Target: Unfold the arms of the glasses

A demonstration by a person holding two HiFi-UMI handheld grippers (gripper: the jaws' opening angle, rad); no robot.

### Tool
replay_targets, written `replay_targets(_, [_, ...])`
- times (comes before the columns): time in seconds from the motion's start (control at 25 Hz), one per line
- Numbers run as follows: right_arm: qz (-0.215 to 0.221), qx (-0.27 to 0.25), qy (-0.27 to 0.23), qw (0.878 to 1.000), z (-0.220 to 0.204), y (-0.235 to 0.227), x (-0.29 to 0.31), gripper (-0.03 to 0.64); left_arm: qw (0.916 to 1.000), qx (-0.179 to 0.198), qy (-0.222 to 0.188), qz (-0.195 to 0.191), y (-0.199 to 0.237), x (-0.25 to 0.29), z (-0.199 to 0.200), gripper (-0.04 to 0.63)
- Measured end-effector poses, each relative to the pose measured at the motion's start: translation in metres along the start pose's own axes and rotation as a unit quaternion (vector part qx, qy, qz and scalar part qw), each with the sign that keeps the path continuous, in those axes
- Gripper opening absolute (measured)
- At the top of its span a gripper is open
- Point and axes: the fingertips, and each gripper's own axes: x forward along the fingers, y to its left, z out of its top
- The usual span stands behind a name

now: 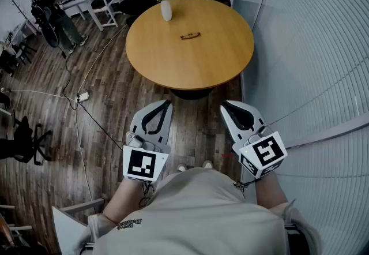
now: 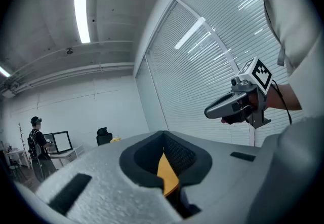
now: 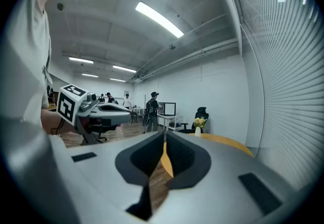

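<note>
On the round wooden table, near its middle: one pair of glasses, dark-framed, lying flat and alone, well apart from the vase of flowers at the far edge.

Orientation: the long axis is seen to run across the head view from left to right, a little tilted, the right end slightly farther off. Which side the lenses face is too small to be told. The arms are taken to be folded against the front, since no arm is seen standing out from it.

Handling, as judged: light and easily pushed about on the smooth tabletop; frame stiff but thin; hinges and lenses fragile; lenses likely slippery and not to be pinched. Hold is best taken on the front frame at the bridge or an outer corner with one claw, while the tip of an arm is caught by the other and swung outward about its hinge, gently and no further than its stop.

Left gripper: clenched, jaw tips met, nothing between them; held level near the person's body, well short of the table.

Right gripper: likewise clenched on nothing, only a thin slit left behind the tips; held beside the left one, aimed toward the table.

Task status, as judged: not yet begun; glasses untouched.
</note>
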Motion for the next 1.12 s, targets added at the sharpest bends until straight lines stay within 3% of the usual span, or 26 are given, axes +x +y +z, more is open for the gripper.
replay_targets(0.56, [-0.029,0.018,-0.002,0.999,-0.010,-0.038,-0.008,0.037,0.9997,0.014,0.011,-0.015,-0.022,0.026,-0.007,0.023])
replay_targets(1.12, [-0.017,0.023,0.004,1.000,-0.035,-0.085,-0.036,0.037,0.9999,0.011,0.011,0.004,-0.063,0.057,0.000,0.023])
